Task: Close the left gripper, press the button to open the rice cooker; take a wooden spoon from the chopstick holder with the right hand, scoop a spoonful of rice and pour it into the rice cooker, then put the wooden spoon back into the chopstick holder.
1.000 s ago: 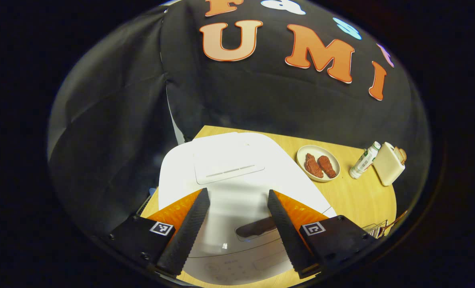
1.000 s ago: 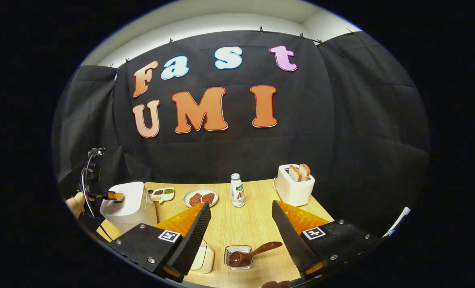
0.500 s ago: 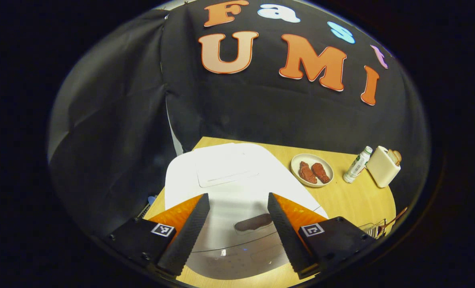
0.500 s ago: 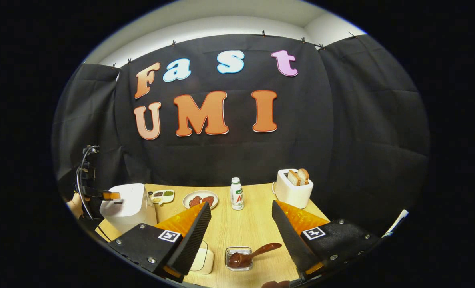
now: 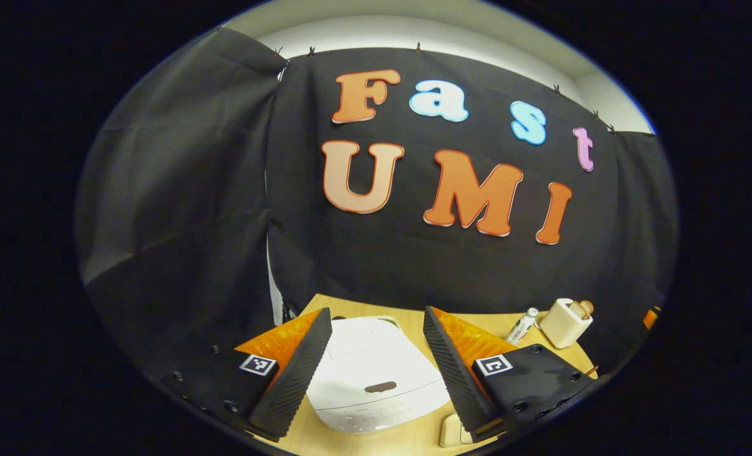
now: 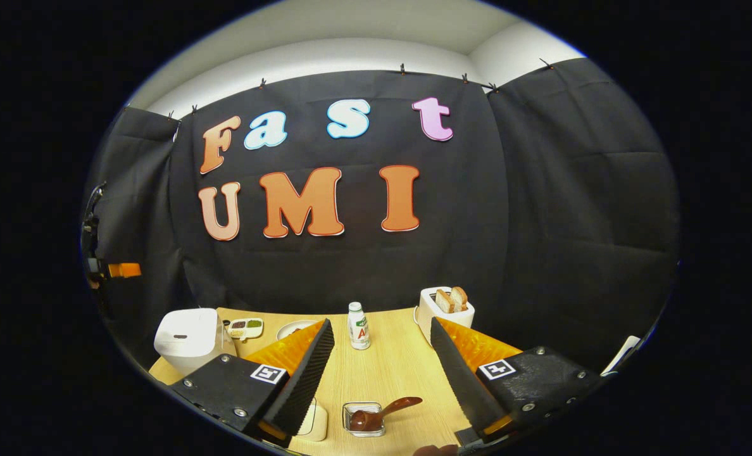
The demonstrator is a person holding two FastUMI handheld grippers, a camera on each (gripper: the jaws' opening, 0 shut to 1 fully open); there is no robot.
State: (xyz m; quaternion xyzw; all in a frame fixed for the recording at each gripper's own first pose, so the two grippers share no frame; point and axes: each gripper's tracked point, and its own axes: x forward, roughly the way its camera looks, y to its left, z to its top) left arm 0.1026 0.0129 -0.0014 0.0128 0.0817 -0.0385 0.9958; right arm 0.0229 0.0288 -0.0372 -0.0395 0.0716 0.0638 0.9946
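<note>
One wooden table (image 6: 388, 361) is carrying everything here. One white rice cooker (image 5: 369, 370) is sitting at its left end with the lid down, a dark oval button (image 5: 380, 386) showing on its front; in the right gripper view the same rice cooker (image 6: 186, 332) is standing at the far left. One white toaster (image 6: 444, 309) is standing toward the back right with two slices of bread (image 6: 451, 297) poking out of it. One small bottle (image 6: 358, 326) is standing upright near the middle back; its label is too small for me to read. One white plate (image 6: 290, 329) is lying partly hidden behind a finger, and one little divided dish (image 6: 244, 326) of dark and green bits is lying beside the cooker.

Nearer the front, one small clear container (image 6: 363, 419) is holding the bowl of one dark wooden spoon (image 6: 382, 413), its handle leaning out to the right. One pale, rounded object (image 6: 316, 421) is lying just left of that.

The left gripper (image 5: 376, 316) is hanging above the table with its fingers spread apart, gripping nothing, the cooker showing between them. The right gripper (image 6: 381, 329) is hanging with its fingers apart too, empty, with the spoon between and below them.
</note>
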